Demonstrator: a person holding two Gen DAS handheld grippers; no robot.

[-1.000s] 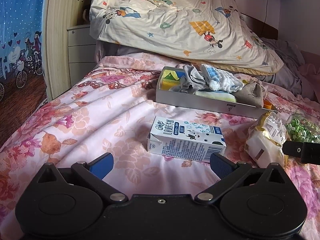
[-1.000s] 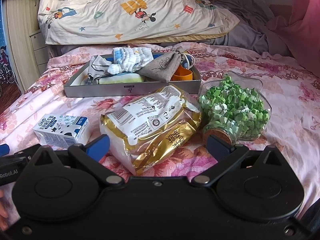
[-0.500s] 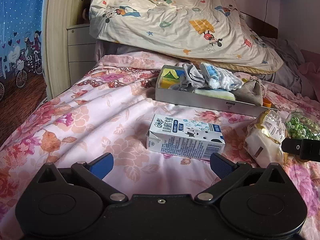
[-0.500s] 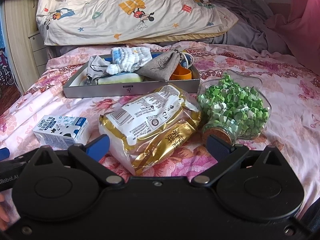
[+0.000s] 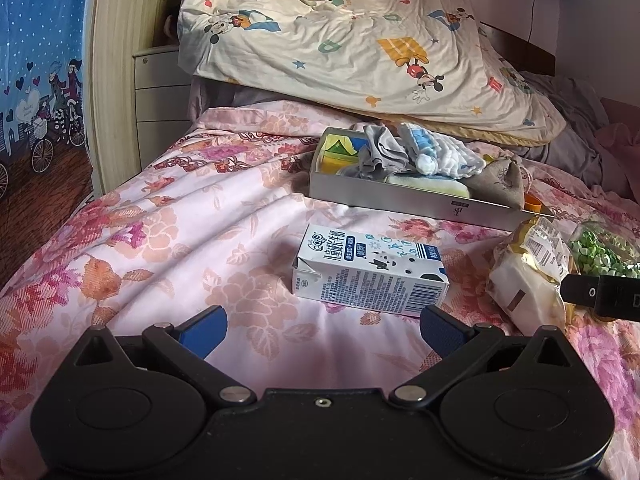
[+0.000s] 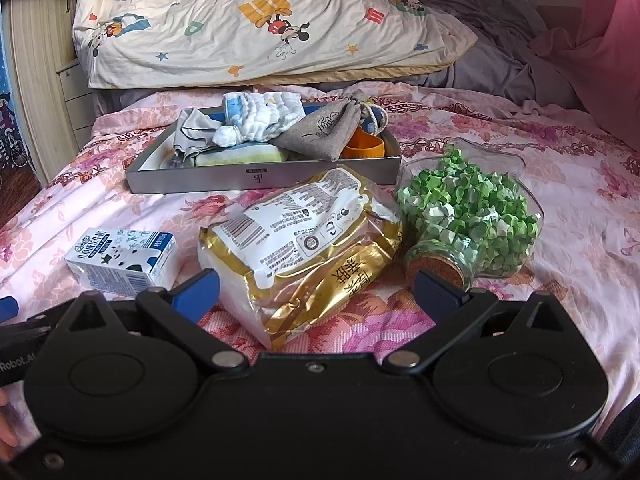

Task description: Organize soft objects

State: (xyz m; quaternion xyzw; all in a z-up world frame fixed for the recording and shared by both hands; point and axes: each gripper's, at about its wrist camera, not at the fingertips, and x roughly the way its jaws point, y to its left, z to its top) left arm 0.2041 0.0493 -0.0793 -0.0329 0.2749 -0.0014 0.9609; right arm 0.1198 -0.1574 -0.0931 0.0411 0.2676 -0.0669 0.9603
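While both claws hover spread and empty, the right gripper (image 6: 316, 292) faces a soft gold-and-white foil packet (image 6: 300, 248). Likely next: pinch it and carry it to the grey metal tray (image 6: 260, 178). The left gripper (image 5: 320, 324) waits before a blue-and-white milk carton (image 5: 368, 274).

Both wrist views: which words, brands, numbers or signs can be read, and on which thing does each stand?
"Robot.AI", partly cut off: on the left gripper's body.
Chinese characters, too blurred to quote: on the milk carton.
Large Chinese characters and small print, unreadable: on the gold snack bag.
Small logo, unreadable: on the grey tray's front wall.
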